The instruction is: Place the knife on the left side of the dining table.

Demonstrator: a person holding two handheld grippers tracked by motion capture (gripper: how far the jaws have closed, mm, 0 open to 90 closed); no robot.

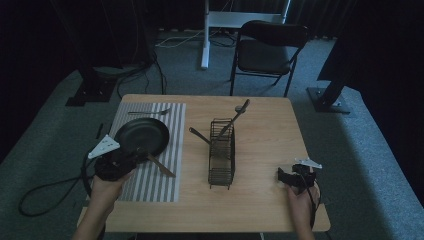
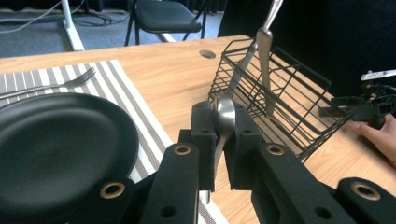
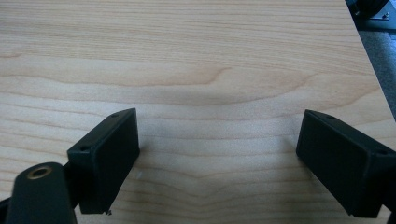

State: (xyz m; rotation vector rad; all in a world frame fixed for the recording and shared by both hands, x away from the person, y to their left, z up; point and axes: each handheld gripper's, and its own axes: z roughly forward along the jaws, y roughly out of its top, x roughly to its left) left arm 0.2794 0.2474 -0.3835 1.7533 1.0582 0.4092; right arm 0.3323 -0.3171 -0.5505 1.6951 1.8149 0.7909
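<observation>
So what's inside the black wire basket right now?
Two metal utensils stand tilted in the black wire basket, handles above the rim: one, another. Their lower ends are hard to make out behind the wires.

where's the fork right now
The fork lies flat at the far end of the striped placemat on the table's left side in the high view, just beyond the black plate.

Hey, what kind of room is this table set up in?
Probably a studio or lab set up for recording, not a home kitchen: dark curtains around a grey carpet, cables across the floor, and a lone folding chair behind the wooden table.
</observation>
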